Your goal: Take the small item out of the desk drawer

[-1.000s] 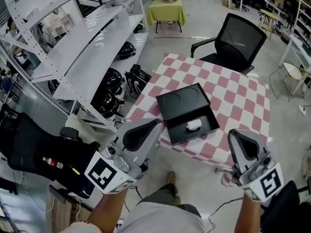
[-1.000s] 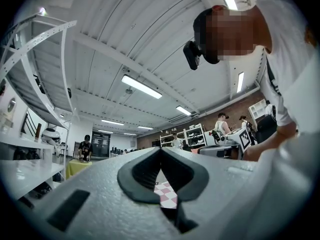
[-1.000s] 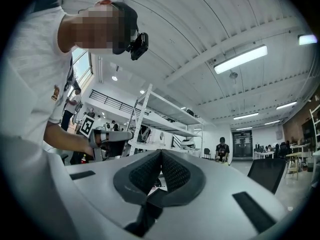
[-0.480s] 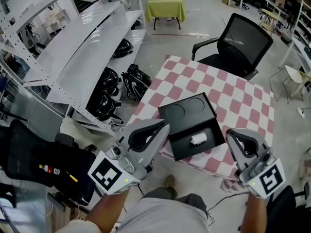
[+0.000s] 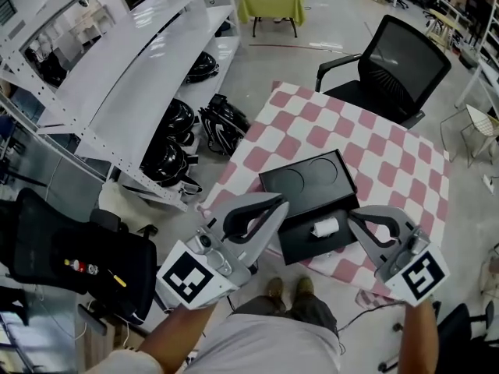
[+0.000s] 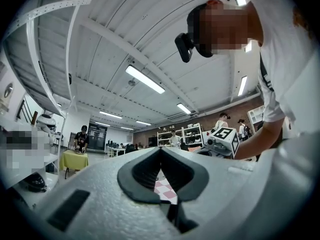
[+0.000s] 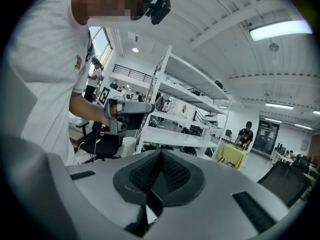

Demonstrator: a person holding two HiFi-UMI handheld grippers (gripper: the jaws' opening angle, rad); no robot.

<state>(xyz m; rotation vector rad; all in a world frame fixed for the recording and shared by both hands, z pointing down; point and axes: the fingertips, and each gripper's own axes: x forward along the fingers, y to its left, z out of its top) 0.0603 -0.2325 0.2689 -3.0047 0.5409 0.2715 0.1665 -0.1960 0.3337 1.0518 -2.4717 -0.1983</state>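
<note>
**Counter** (image 5: pixel 390 150): covered in a pink-and-white checked cloth, right of centre.

**Drawer** (image 5: pixel 299 241): a black tray pulled open toward the near edge of the counter. Its flat black top on the far side bears two ring marks.

**Small white item** (image 5: pixel 326 227): a short roll lying on its side in the open drawer, toward the right. Nothing touches it.

**Left claw** (image 5: pixel 279 206): both halves pressed together at the tips and holding nothing. It is held over the drawer's near left corner.

**Right claw** (image 5: pixel 353 216): fully closed and empty, just right of the drawer. Its tip points toward the item but stays apart from it.

**Office chair** (image 5: pixel 405 61): black, at the far side of the counter.

**Shelf rack** (image 5: pixel 132 76): white, at left, with black helmets (image 5: pixel 173 142) underneath.

**Small table** (image 5: pixel 274 0): green-clothed, far off.
</note>
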